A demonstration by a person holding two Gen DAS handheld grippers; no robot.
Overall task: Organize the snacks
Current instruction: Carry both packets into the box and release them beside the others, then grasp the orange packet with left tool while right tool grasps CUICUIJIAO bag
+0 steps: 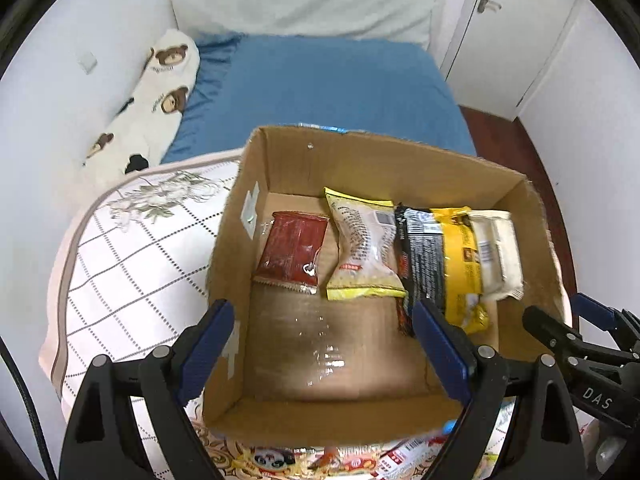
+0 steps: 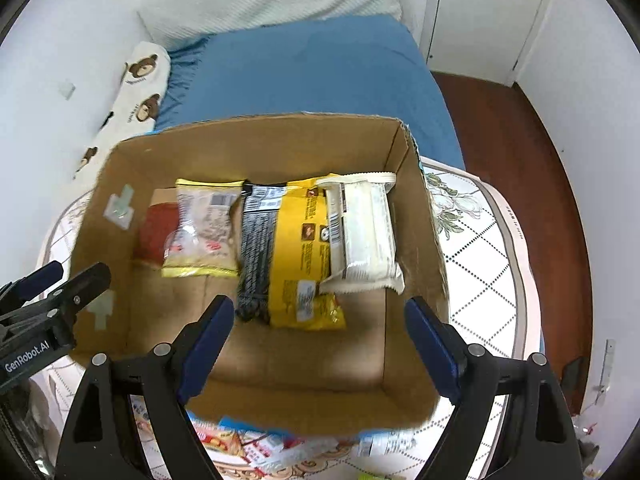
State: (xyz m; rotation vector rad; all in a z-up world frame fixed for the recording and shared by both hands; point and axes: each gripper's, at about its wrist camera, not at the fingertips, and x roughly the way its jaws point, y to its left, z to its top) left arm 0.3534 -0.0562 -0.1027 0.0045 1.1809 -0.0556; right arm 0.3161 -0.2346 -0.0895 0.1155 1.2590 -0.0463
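box point(image 1: 360, 160) on the bed, four packs lined up inside | left claw point(image 1: 324, 344) and right claw point(image 2: 320, 340) both wide open, empty | risk: loose packs point(image 2: 248, 440) (under the near wall) get missed

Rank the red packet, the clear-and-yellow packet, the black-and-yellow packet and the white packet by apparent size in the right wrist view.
1. black-and-yellow packet
2. white packet
3. clear-and-yellow packet
4. red packet, though it is partly hidden behind the clear-and-yellow one, so its rank is unsure.
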